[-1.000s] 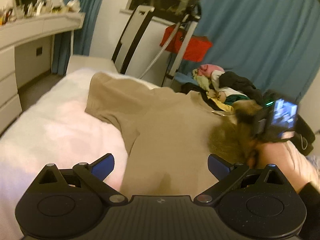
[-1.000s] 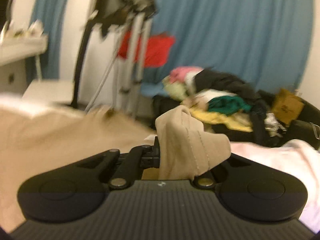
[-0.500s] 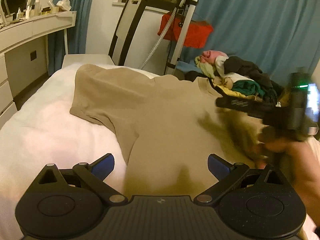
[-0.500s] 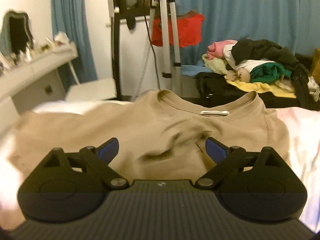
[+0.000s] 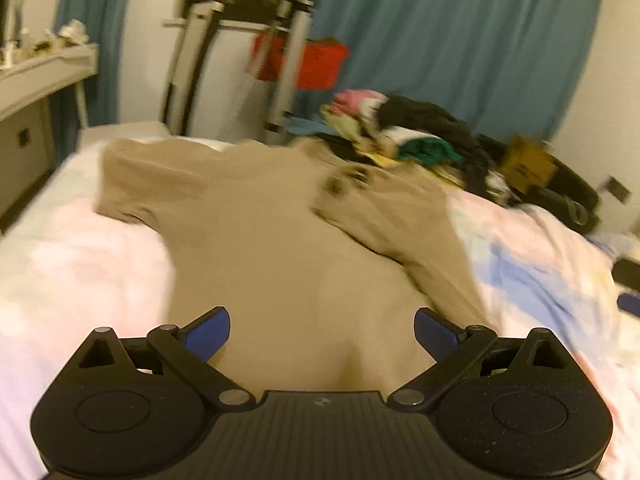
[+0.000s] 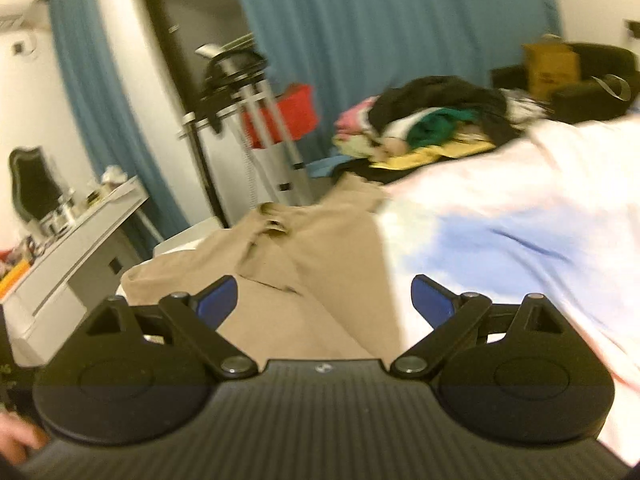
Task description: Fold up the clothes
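Far left in the left wrist view we see a desk (image 5: 44,76) with small clutter on top, too blurred to identify. Next comes a teal curtain (image 5: 460,40) and a stand (image 5: 288,60) with a red cloth (image 5: 316,66) hanging on it.

The shirt (image 5: 272,232), tan, lies spread on the bed (image 5: 80,264), collar toward the far edge. Its left sleeve lies flat and outstretched; the right sleeve is folded inward over the chest. The whole frame is motion-blurred.

Our left gripper (image 5: 322,332) sits above the shirt's lower hem, fingers spread wide, nothing between the blue pads (image 5: 208,334).

Past the far edge of the bed sits a pile (image 5: 404,132) of clothes: pink, black, white, green and yellow pieces heaped together. We cannot tell what holds them. Right of it is a cardboard box (image 5: 528,164); contents not visible.

In the right wrist view, tilted, the shirt's folded right side runs along the bedcover. Our right gripper (image 6: 324,300) hovers over that edge, fingers spread apart, empty. A bit of hand (image 6: 16,436) shows at the lower left corner.
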